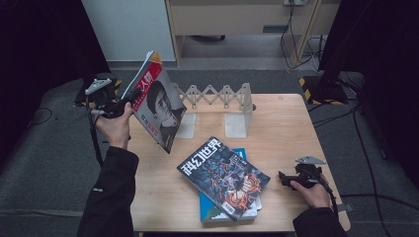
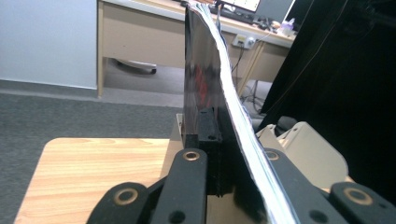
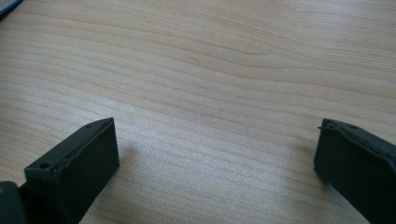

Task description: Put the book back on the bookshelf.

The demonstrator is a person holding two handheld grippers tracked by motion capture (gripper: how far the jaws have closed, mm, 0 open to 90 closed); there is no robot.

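Nearest you, your right gripper (image 1: 282, 177) rests on the wooden table (image 1: 286, 123) with its jaws spread wide on nothing, beside two stacked magazines (image 1: 225, 177). Farther off, your left gripper (image 1: 129, 100) is clamped on the red-covered magazine (image 1: 158, 106), held tilted above the table's left edge before the white expanding rack (image 1: 220, 96). It is light, glossy and floppy; its pages bow, so grip near the spine.
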